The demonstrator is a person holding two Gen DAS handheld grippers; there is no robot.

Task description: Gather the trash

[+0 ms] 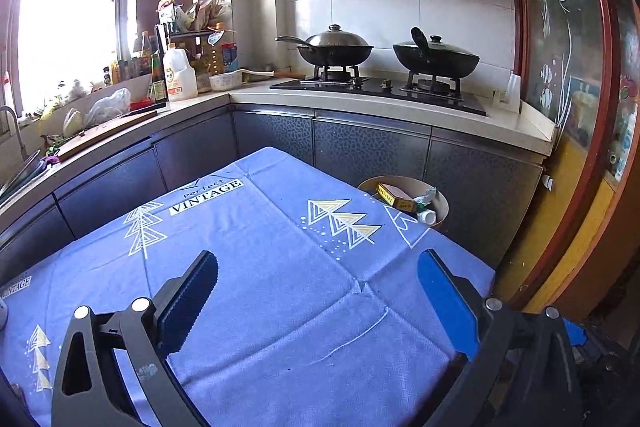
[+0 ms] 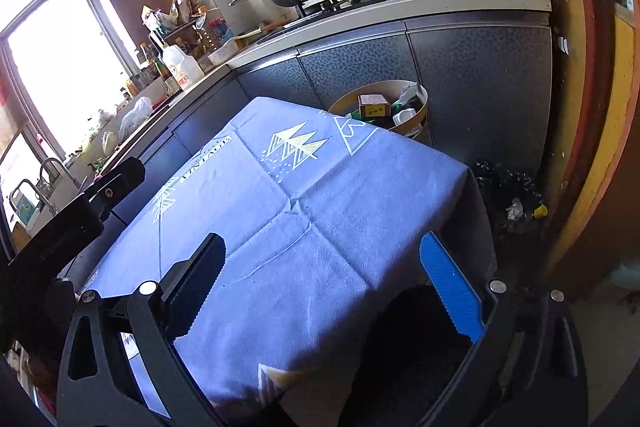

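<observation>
From the left wrist view, the left tool (image 1: 318, 291) hangs over the surface (image 1: 260, 267), which wears a blue cloth with white and yellow tree shapes. Its two fingers stand wide apart with nothing between them. The cloth under it is bare but for its folds. At about 2 o'clock from the tool, just past the far corner of the surface, stands the round bin (image 1: 442, 205). Inside it lie a yellow and red box (image 1: 396, 197), a white bottle (image 1: 426, 215) and some crumpled wrap. The corner of the cloth hides the near part of the bin. Behind the bin are dark cupboard doors (image 1: 360, 151). On top, at 12 o'clock, is a stove (image 1: 380, 89) with two black pans (image 1: 334, 49), each with a lid. At 10 o'clock, jars and bottles crowd the corner, with a big white jug (image 1: 180, 75) in front. A chopping board (image 1: 108, 133) and a plastic bag lie at 9 o'clock.

From the right wrist view, the right tool (image 2: 322, 263) also hangs over the blue cloth, its fingers spread wide and holding nothing. The bin sits at 1 o'clock, tucked against the cupboard doors, and the box and white bottle show inside it. The black body of the left tool juts in at 9 o'clock. On the floor at 3 o'clock lies a dark heap (image 2: 504, 183) with a bit of white paper (image 2: 515, 209) and a small yellow cap (image 2: 541, 211) beside it. A tap (image 2: 52, 167) shows far off at 9 o'clock.
</observation>
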